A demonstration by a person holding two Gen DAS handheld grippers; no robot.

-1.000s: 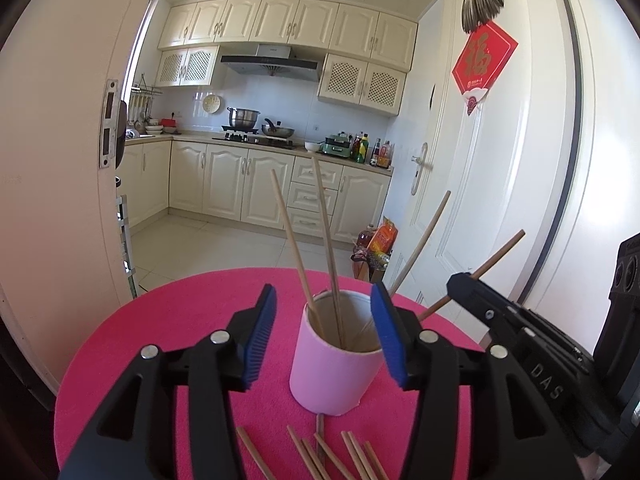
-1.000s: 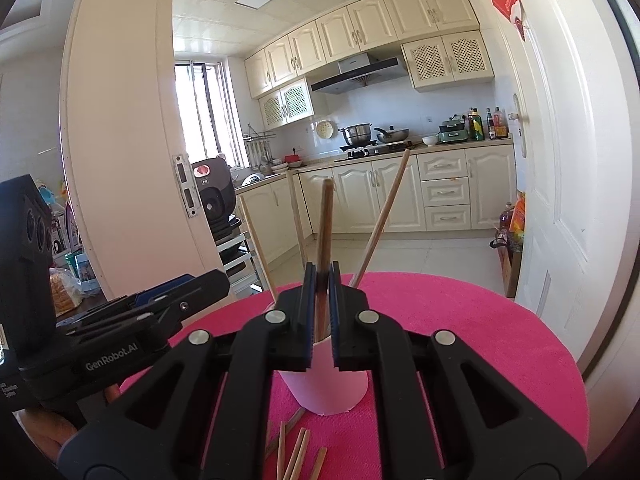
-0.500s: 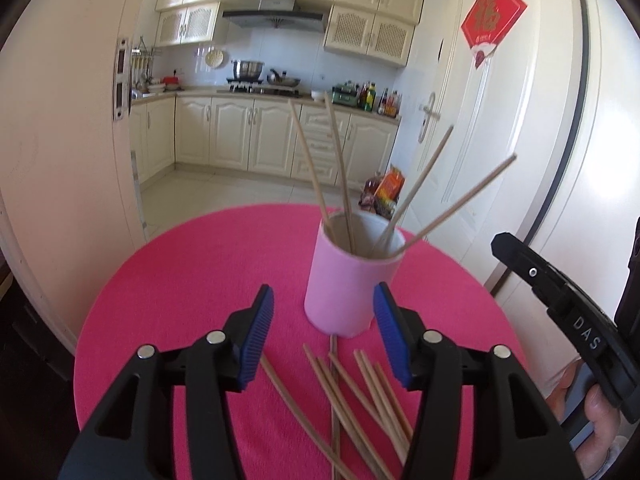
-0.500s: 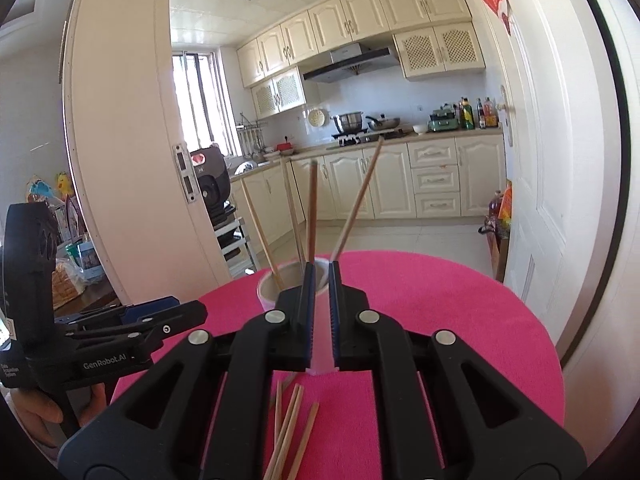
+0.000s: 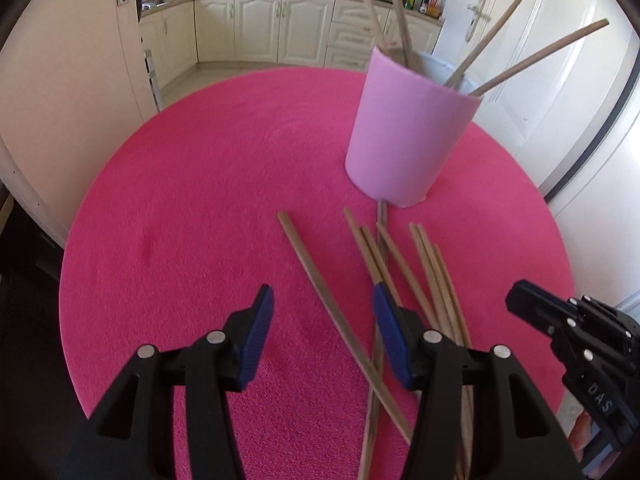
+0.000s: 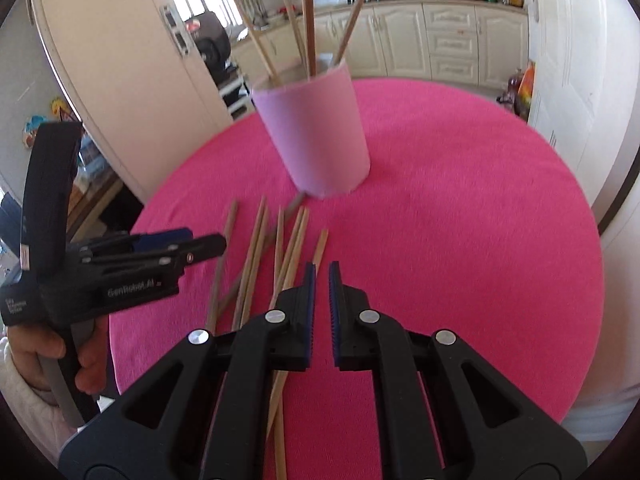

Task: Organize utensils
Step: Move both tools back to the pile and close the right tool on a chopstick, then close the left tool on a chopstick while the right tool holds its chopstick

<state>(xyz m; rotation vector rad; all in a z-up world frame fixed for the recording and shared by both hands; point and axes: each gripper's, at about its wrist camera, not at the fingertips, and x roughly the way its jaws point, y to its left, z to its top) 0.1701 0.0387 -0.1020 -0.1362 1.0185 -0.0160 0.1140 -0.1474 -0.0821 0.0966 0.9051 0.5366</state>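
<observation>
A pink cup (image 5: 404, 140) (image 6: 320, 132) stands on the round pink table (image 5: 200, 200) (image 6: 460, 220), with several wooden chopsticks (image 5: 532, 56) (image 6: 308, 20) leaning out of it. More loose chopsticks (image 5: 400, 256) (image 6: 256, 248) lie fanned on the cloth in front of the cup. My left gripper (image 5: 322, 300) hangs open and tilted down over them, one separate chopstick (image 5: 304, 248) running between its blue pads without touching either. My right gripper (image 6: 322, 270) is shut and empty, just right of the fan. Each gripper shows in the other's view.
A person's hand (image 6: 88, 364) holds the left gripper's handle at the table's left edge. A white door (image 6: 120, 60) stands behind the table on the left, and white doors (image 5: 560, 100) close behind on the right. Kitchen cabinets (image 6: 452, 36) are far back.
Both grippers have sunk and tilted downward, from level with the cup's rim to over the loose chopsticks. A chopstick seen between the right jaws a second ago is no longer there.
</observation>
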